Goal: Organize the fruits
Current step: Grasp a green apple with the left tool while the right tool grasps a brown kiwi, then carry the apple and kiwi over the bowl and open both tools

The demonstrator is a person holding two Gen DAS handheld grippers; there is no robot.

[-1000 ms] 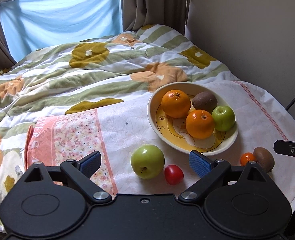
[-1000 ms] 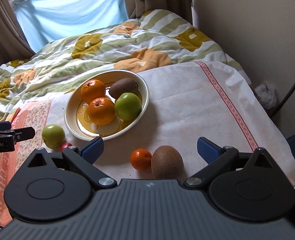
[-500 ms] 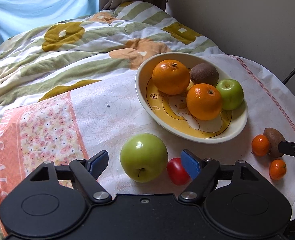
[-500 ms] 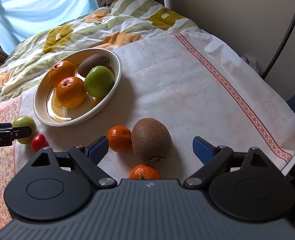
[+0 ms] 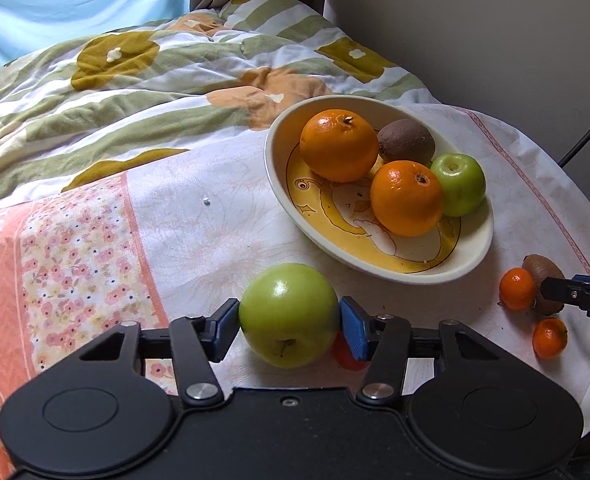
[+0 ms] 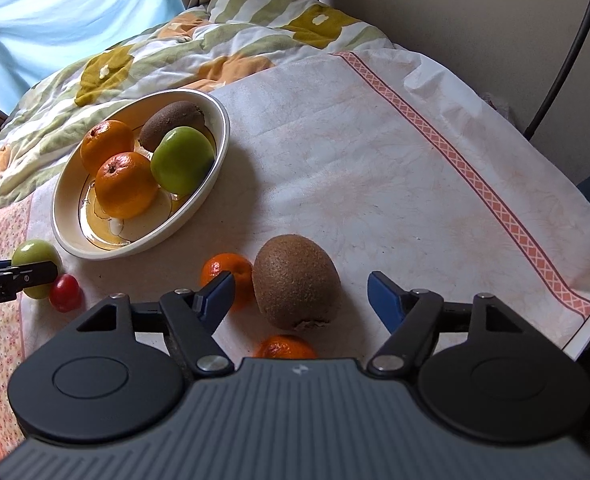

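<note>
The left gripper [image 5: 289, 322] clamps the round green apple [image 5: 289, 314]; at three o'clock, the right gripper [image 6: 301, 295] gapes around the brown fuzzy kiwi [image 6: 296, 287].

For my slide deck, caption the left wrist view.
Left gripper closes on a green apple beside the fruit bowl.

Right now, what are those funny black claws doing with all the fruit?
Someone is tidying fruit into the bowl, using a hand-held gripper in each hand. The left hand-held gripper has closed its blue pads on the green apple lying on the cloth. The right hand-held gripper is open around the kiwi, not squeezing it. Two small mandarins and a little red fruit wait outside the bowl, which already holds two oranges, a kiwi and an apple.
</note>
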